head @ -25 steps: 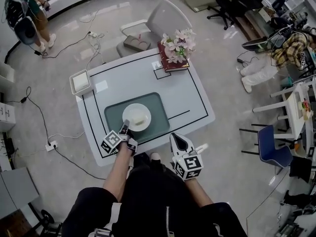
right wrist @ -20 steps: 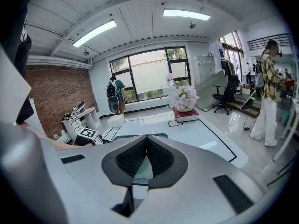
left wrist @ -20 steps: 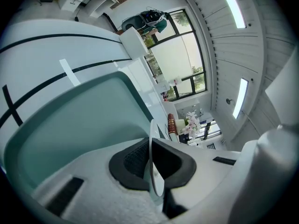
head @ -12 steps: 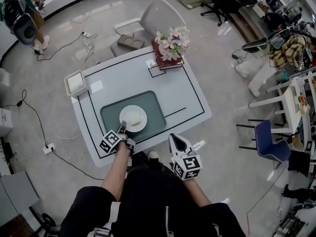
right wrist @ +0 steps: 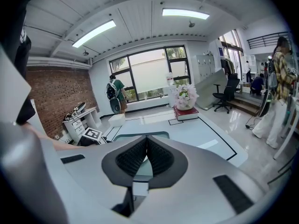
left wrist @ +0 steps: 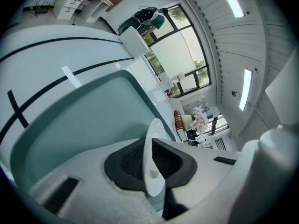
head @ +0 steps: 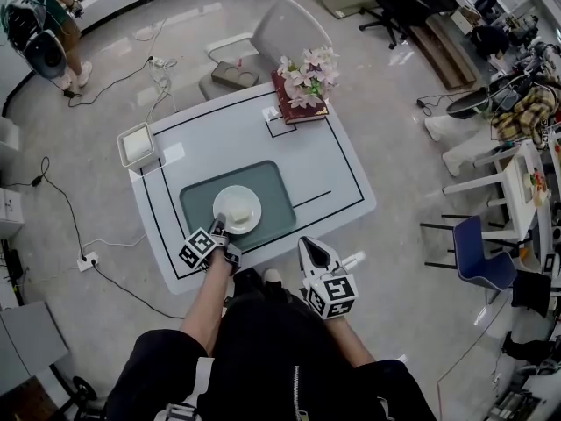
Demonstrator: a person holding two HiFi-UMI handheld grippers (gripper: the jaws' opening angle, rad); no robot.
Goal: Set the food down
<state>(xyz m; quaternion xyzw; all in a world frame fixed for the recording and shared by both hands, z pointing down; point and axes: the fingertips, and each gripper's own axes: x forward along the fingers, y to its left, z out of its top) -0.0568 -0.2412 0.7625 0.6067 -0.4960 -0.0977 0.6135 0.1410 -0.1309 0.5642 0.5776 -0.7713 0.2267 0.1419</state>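
Note:
A white plate [head: 237,209] with a pale piece of food [head: 243,212] lies on the teal mat [head: 276,191] of the white table [head: 342,182]. My left gripper [head: 220,225] is shut on the plate's near rim. In the left gripper view the plate [left wrist: 153,139] shows edge-on, pinched between the dark pads of that gripper [left wrist: 152,160], above the mat [left wrist: 88,120]. My right gripper [head: 314,251] hovers at the table's front edge, right of the plate. Its jaws [right wrist: 147,141] are shut with nothing between them.
A red book with a bunch of flowers [head: 304,88] sits at the table's far edge, and a white square box [head: 140,145] at its left corner. A grey chair [head: 280,33] stands behind the table. Cables [head: 61,209] trail on the floor at left. A person [head: 39,24] stands far left.
The head view has shifted slightly. The plate stays on the mat in the left gripper's hold, and the right gripper keeps its place.

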